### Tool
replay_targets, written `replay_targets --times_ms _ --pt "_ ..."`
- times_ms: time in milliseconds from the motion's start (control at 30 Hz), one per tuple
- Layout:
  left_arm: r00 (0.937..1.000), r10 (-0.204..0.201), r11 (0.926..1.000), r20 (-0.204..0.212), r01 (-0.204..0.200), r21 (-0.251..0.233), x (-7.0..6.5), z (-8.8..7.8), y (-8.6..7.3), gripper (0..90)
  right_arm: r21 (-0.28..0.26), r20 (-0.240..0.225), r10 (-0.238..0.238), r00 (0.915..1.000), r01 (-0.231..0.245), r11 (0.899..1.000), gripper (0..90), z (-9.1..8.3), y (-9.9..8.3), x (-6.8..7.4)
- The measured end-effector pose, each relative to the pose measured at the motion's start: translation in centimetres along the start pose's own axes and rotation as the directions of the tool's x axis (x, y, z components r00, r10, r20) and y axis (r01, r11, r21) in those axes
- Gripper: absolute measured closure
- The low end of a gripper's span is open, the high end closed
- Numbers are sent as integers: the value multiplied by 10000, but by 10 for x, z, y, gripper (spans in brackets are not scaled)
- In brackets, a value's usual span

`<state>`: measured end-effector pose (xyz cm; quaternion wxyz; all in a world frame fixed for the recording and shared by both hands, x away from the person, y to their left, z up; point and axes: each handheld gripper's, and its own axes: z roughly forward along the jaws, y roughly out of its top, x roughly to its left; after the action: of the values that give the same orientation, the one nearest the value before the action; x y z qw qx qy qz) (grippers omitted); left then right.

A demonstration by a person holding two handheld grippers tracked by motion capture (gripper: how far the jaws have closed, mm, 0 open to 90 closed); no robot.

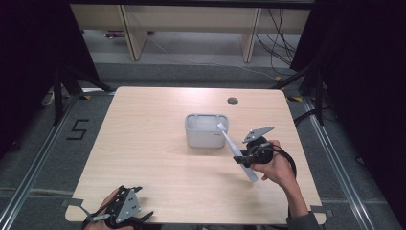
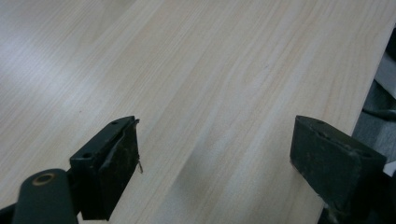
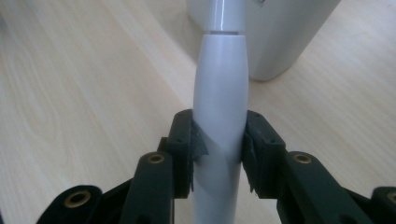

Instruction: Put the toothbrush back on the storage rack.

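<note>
A long white brush-like tool (image 1: pixel 235 149) with a thick handle (image 3: pixel 220 98) is held tilted above the table, its thin head pointing toward a white rectangular holder (image 1: pixel 206 130) at the table's middle. My right gripper (image 1: pixel 245 158) is shut on the handle, its two black pads pressing both sides (image 3: pixel 219 149). The holder's wall (image 3: pixel 280 32) stands just beyond the tool's upper end. My left gripper (image 1: pixel 139 211) rests at the table's near left edge, jaws wide apart (image 2: pixel 215 154) with bare wood between them.
The light wooden table (image 1: pixel 153 153) has a round cable hole (image 1: pixel 232 100) at the back right. Black cable trails from the right hand. Beyond the table stand wooden desk legs (image 1: pixel 131 33) and floor cables (image 1: pixel 277 43).
</note>
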<state>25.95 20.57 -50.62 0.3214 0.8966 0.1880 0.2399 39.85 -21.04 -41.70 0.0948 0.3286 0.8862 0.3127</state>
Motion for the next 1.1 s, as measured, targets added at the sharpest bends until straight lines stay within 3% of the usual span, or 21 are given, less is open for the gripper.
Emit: replay_targets --times_ms 33,167,267,300,333,367,433,533,567,667,700,767,833,1000,1033,1100 --pt "10000 -5 10000 -24 5 -3 0 0 0 150 -104 2 -415 9991 415 9991 670 -2 0 -4" --pt "9999 38 10000 -112 -38 22 0 0 0 150 -838 56 -106 9999 111 9964 669 -3 1 -6" --pt "10000 -5 10000 17 5 -15 0 0 0 150 -1055 139 221 9997 -206 9942 669 -6 2 -8" --pt "10000 14 10000 -13 -14 12 0 0 0 150 -1510 134 245 9996 -223 9883 670 -4 2 -9" --pt "9999 33 10000 -118 -33 25 0 0 0 150 -1479 73 101 9999 -89 9890 670 -5 3 -11" --pt "9999 63 10000 -135 -62 47 0 1 0 150 -1778 198 222 9996 -183 9839 669 -4 4 -10" --pt "9999 71 10000 -142 -71 43 0 1 0 150 -1691 119 285 9995 -261 9853 670 -6 5 -10" --pt "10000 25 10000 -78 -25 14 -1 1 0 150 -2147 203 120 9997 -73 9766 670 -6 7 -11" --pt "10000 37 10000 -86 -37 30 -1 1 0 150 -2443 367 128 9992 -34 9697 669 -7 8 -11" --pt "10000 -1 10000 16 1 -4 0 1 0 150 -2672 345 348 9988 -243 9633 669 -7 10 -10" --pt "10000 0 10000 14 0 23 0 1 0 150 -2771 475 45 9989 88 9608 669 -7 11 -13" --pt "10000 1 10000 29 -1 54 0 1 0 150 -2825 301 296 9991 -199 9591 669 -7 12 -12" --pt "10000 25 10000 40 -26 65 0 1 0 150 -3027 561 184 9983 -6 9531 669 -7 15 -12" --pt "9999 22 10000 -109 -22 47 -1 1 0 150 -3255 417 115 9991 27 9455 669 -6 22 -11" --pt "10000 -16 10000 38 16 40 -1 1 -1 150 -3313 306 86 9995 21 9435 669 -6 24 -11" --pt "10000 22 10000 -24 -22 72 0 1 -1 150 -3504 623 41 9981 180 9364 669 -8 27 -10"
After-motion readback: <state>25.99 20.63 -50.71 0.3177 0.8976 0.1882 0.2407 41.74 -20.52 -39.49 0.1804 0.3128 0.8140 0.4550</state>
